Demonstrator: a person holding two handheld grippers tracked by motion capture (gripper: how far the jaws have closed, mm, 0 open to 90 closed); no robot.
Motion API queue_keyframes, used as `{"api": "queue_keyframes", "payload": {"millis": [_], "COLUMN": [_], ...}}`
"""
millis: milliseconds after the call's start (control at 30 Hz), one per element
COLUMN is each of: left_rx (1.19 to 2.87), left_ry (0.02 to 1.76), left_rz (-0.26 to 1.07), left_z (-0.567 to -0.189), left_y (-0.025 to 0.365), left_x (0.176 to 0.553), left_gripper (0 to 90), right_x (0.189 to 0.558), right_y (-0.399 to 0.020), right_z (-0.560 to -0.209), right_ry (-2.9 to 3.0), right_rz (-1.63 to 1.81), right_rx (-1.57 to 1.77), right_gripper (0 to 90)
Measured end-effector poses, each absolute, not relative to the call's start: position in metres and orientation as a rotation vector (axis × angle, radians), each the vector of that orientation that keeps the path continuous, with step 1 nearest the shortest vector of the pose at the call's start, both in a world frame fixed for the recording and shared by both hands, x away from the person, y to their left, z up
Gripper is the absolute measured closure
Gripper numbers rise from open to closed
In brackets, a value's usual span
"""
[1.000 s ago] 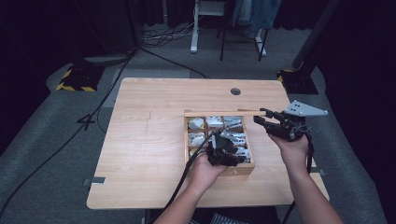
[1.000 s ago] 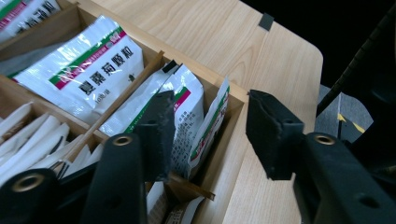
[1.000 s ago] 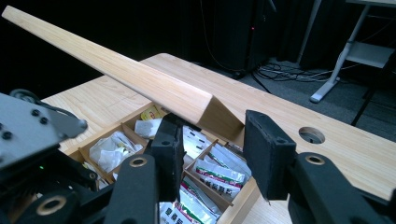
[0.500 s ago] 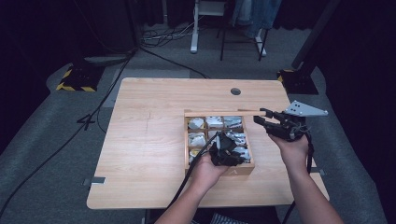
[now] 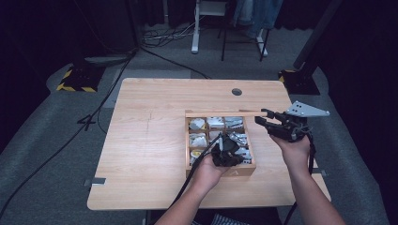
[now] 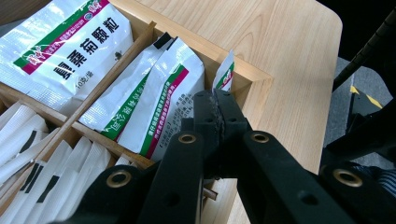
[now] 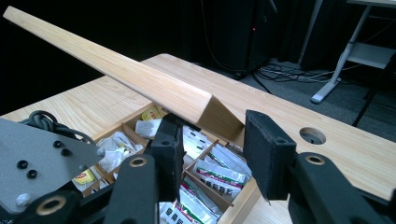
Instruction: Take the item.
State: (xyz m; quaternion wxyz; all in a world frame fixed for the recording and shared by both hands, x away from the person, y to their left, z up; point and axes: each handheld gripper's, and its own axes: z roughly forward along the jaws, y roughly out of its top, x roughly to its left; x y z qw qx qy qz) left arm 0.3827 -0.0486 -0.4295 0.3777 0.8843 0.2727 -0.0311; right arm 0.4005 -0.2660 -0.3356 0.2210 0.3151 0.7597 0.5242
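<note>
Left tongs [image 6: 217,100] have just closed, clamped on a sachet [image 6: 224,74] in the box's [image 5: 220,171] near right compartment; right tongs [image 7: 212,140] hold the lid [image 7: 116,70] at the box's far right corner on the surface [image 5: 141,154].

- Sachets [image 6: 154,100]: white, with green and magenta diagonal stripes, black print.
- Box [image 5: 234,172]: pale wood.
- Lid [image 7: 116,70]: pale wood, plain.
- Table [image 5: 150,150]: light wood grain.
- Left gripper [image 6: 218,100]: black, brass-coloured rivets.
</note>
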Motion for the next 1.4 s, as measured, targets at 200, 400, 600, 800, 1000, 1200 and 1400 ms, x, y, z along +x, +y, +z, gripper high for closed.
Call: {"api": "queue_keyframes", "payload": {"millis": [200,400,600,800,1000,1200,1400], "left_rx": [2.257,2.218,2.187,2.151,2.106,2.073,2.040], "left_ry": [0.665,0.638,0.590,0.573,0.547,0.541,0.542], "left_rz": [-0.058,-0.041,-0.004,0.018,0.036,0.049,0.067], "left_z": [-0.427,-0.417,-0.403,-0.393,-0.382,-0.378,-0.374], "left_y": [-0.048,-0.042,-0.040,-0.035,-0.029,-0.023,-0.017], "left_x": [0.381,0.380,0.376,0.372,0.369,0.368,0.367], "left_gripper": [89.6,89.6,89.5,89.6,89.6,89.7,89.6], "right_x": [0.400,0.400,0.400,0.400,0.400,0.400,0.400], "right_y": [-0.266,-0.266,-0.266,-0.266,-0.266,-0.266,-0.266], "right_z": [-0.335,-0.336,-0.335,-0.335,-0.335,-0.336,-0.336], "right_ry": [2.101,2.100,2.101,2.100,2.099,2.099,2.098], "right_rz": [1.448,1.448,1.447,1.445,1.445,1.447,1.448], "right_rx": [0.870,0.870,0.871,0.873,0.874,0.874,0.874], "right_gripper": [58.1,58.1,58.1,58.1,58.1,58.1,58.1]}}
